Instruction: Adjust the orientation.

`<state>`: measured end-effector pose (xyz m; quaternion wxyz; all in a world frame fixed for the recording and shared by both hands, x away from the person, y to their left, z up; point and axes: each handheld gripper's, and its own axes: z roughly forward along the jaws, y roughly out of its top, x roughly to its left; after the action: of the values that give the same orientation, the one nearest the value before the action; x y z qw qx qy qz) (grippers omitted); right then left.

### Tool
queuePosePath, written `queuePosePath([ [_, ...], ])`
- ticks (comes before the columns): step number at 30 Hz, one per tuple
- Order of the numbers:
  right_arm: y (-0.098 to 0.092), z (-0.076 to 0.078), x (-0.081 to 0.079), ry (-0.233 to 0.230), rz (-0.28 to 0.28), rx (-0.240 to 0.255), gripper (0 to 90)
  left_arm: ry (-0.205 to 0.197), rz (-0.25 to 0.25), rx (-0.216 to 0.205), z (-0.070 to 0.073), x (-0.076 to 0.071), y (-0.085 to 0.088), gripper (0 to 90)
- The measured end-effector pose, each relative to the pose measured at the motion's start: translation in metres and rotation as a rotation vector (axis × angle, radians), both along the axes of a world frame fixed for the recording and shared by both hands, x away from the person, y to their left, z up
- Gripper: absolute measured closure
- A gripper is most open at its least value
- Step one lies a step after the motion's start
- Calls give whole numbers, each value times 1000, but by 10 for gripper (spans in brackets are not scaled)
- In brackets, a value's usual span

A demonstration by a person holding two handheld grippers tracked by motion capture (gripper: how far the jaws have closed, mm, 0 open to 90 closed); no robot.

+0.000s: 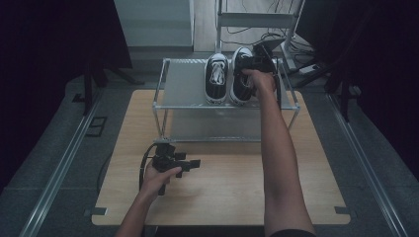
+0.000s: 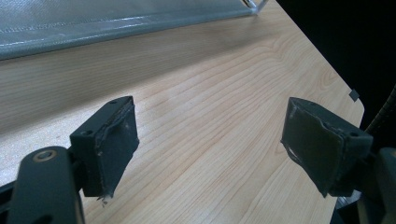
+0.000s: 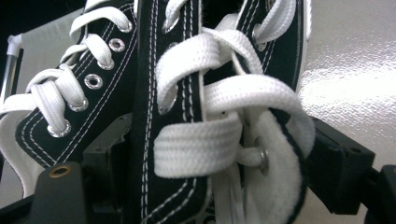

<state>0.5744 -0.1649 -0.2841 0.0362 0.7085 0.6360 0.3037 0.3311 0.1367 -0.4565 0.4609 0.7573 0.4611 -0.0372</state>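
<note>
Where dark curtains hang, a wooden table (image 1: 222, 192) carries a metal rack (image 1: 183, 81).

A metal rack (image 1: 188, 106) stands on the wooden table (image 1: 222, 187).

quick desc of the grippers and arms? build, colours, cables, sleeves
Both handheld grippers, left gripper and right gripper, are black. Left jaws carry worn dark-grey pads with frayed edges, brass-coloured pivot rivet. Black cable loops from the left one. Forearms bare; dark sleeve edge on the right.
</note>
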Motion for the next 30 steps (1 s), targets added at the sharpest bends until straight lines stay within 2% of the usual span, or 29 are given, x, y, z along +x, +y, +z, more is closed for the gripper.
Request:
queuePosePath([
  [5,4,-2,7,41,-4,-35,198,1,-1,0,0,0,0,183],
  [14,9,-3,10,50,-1,-67,177,2,3,1,0,0,1,184],
  [16,15,-4,9,28,-2,-98,167,1,2,0,-1,0,0,184],
  [18,16,-4,9,23,-5,-102,166,0,1,1,-1,0,-1,184],
  [22,12,3,4,-32,-16,-89,167,2,-4,3,-1,-1,-3,184],
  [27,7,11,-6,-83,6,-80,167,0,-3,4,-1,-1,-3,184],
  [30,3,13,-15,-124,36,-58,174,-1,-1,3,-1,-2,-3,184],
])
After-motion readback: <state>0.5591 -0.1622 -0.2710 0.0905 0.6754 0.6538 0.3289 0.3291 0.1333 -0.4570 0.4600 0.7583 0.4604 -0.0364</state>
